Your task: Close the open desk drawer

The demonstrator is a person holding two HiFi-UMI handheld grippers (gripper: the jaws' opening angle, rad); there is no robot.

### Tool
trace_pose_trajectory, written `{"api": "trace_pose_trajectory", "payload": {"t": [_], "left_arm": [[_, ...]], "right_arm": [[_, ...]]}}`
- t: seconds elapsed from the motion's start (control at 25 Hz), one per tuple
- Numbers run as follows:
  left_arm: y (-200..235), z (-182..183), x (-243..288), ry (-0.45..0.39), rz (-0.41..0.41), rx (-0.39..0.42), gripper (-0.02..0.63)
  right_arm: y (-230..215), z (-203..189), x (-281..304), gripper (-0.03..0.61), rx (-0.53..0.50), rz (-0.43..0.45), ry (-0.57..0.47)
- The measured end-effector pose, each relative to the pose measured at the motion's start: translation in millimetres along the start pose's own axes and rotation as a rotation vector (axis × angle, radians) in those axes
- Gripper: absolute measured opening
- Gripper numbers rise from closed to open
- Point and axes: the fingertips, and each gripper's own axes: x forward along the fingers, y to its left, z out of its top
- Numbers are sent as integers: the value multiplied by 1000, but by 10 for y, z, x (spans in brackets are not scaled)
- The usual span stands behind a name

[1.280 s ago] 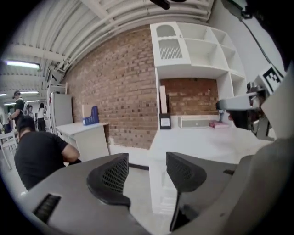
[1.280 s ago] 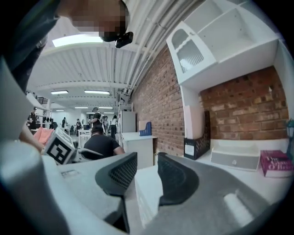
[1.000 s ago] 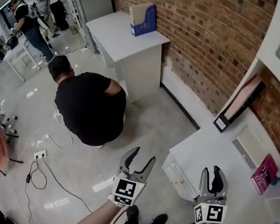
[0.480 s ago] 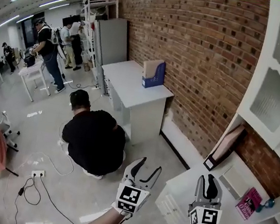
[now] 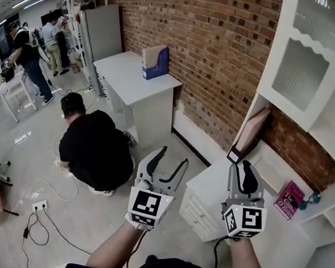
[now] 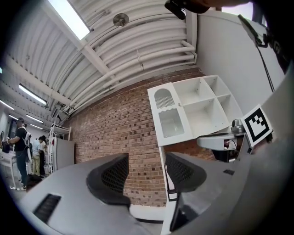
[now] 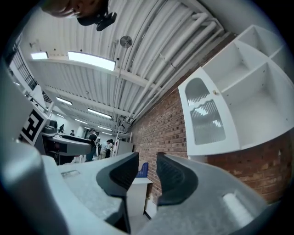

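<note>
**Jaws apart and empty on both grippers, drawers down below them**

Beyond both sets of jaws runs the brick wall (image 5: 212,43). Above and to the right of the jaws of the right gripper (image 5: 245,167) hangs the white cabinet (image 5: 303,63). Beneath those jaws lies the white desk (image 5: 215,182). Its drawer stack (image 5: 198,213) faces us from below, in the gap between the two grippers. We cannot tell from up here which drawer stands out, or how far.

The left gripper (image 5: 173,156) holds its jaws wide with only air between them. The right jaws have just been narrowing and stand a slit apart, also holding nothing.

We judge that the reach has not begun, since both grippers point toward the wall, well above the drawer fronts. To do it well, we would lower one gripper until its jaws face the open front squarely. We would set them against the middle of the panel rather than a corner, then push straight along the runners so the drawer does not rack. No grip is needed, and narrowed jaws give a firmer pushing face. We would ease off as the front comes flush with its neighbours.
</note>
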Motion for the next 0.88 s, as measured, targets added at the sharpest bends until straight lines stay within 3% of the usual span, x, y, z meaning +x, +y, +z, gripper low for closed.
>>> {"api": "trace_pose_trajectory", "payload": {"t": [0.24,0.88], "left_arm": [[-137,-47,104,14,-37,-46,254],[-214,-134,68,31,-53,-77,254]], "right_arm": [[-70,-34,-10,124,-24,-10,8],[-5,-33,-80,121,-38,9,5]]}}
